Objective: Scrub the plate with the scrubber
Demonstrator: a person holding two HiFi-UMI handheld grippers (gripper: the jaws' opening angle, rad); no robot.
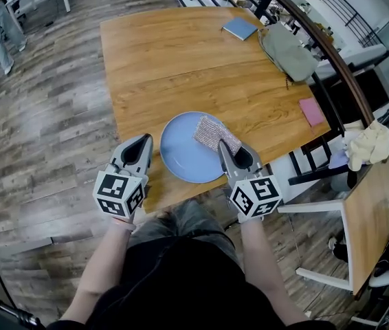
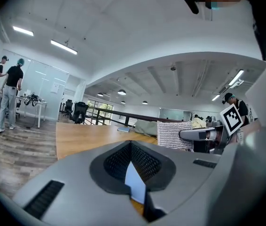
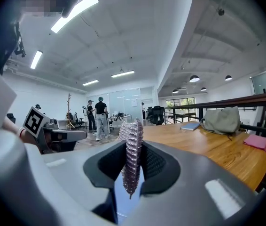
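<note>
Scrubber (image 1: pixel 216 135), clamped in right gripper (image 1: pixel 224 147) at frame centre, is best pressed flat onto plate (image 1: pixel 181 151); left gripper (image 1: pixel 144 141) closed, empty.

Left gripper (image 1: pixel 145 139): jaws together, nothing held. Right gripper (image 1: pixel 225 146): jaws clamped on scrubber (image 1: pixel 215 133). Forearms forward, side by side.

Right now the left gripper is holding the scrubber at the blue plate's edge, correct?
Not quite: it is the right gripper that holds the scrubber at the blue plate's edge. The right gripper view shows it pinched between that gripper's jaws.
</note>
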